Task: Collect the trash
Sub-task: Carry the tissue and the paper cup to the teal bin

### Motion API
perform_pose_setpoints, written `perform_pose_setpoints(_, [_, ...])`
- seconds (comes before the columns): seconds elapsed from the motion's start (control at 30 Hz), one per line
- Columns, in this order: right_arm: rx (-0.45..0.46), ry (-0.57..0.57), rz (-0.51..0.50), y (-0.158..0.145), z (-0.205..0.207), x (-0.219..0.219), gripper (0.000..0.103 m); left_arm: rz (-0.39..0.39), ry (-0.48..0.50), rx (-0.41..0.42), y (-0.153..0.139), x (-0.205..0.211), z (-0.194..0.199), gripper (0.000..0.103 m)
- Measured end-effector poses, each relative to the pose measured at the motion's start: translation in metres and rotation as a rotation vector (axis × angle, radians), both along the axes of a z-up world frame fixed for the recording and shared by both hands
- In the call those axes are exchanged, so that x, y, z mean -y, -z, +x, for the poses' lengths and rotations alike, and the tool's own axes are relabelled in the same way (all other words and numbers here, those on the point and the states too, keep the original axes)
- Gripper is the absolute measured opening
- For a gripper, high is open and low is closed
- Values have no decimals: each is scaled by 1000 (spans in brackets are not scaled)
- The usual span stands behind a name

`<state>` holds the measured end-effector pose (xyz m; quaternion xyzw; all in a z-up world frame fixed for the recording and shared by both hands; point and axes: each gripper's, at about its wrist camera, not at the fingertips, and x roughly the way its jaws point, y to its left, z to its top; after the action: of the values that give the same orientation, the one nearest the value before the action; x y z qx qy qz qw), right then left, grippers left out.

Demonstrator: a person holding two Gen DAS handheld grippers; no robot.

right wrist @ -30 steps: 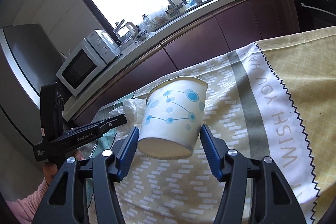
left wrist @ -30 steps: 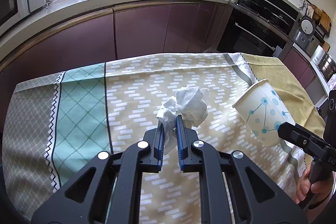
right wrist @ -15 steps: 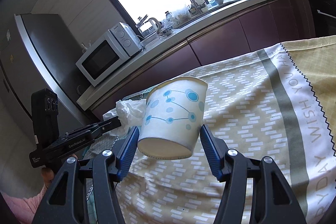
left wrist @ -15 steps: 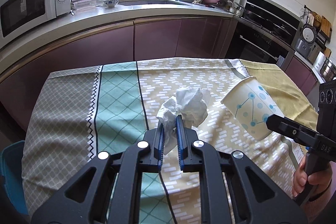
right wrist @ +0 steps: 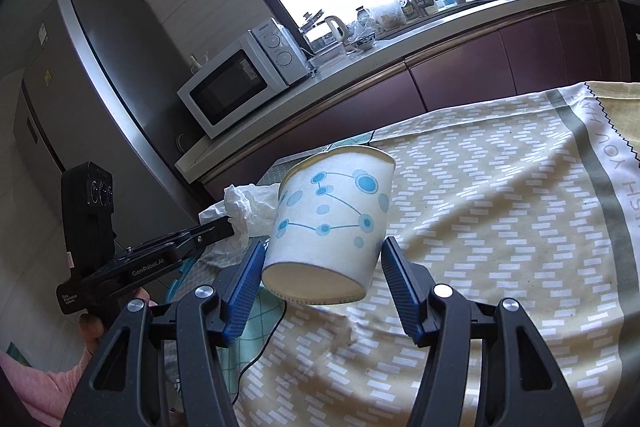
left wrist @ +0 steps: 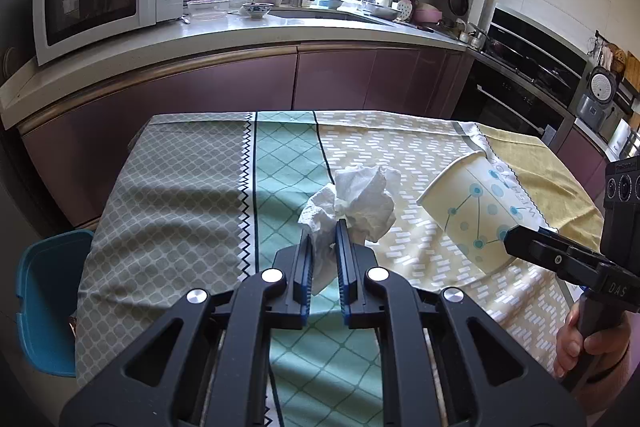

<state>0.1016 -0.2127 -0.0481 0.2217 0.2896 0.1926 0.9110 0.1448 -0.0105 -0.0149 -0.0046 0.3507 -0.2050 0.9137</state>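
The trash is two things, and both are up in the air over the tablecloth (left wrist: pixel 168 187). At 9 o'clock in the left view a blue bin (left wrist: pixel 44 303) peeks out below the table edge. It may be where the trash goes. In the middle, the left gripper (left wrist: pixel 323 239) is squeezed nearly shut on a crumpled tissue (left wrist: pixel 356 201). Only a thin bit sits between the pads, so a quick swing could make it slip or tear. At 3 o'clock, the right gripper (right wrist: pixel 320 259) stands quite wide and hugs a paper cup (right wrist: pixel 332 227) near its bottom. The cup leans over. A harder squeeze may crush it, and a softer one may drop it. The two tools are close and could bump.
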Motion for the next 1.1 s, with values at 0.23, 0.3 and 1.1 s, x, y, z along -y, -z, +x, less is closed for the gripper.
perform_pose_setpoints(0.23, [-7, -41, -3, 1, 1, -19, 58, -2, -41, 14, -2, -21, -15, 11])
perform_pose_setpoints(0.3, [-8, -53, -6, 1, 1, -25, 58, -4, -52, 23, -4, -26, -18, 11])
perform_pose_setpoints(1.1, [-12, -153, -16, 0, 10, -71, 58, -32, -165, 35, -4, -76, -45, 11])
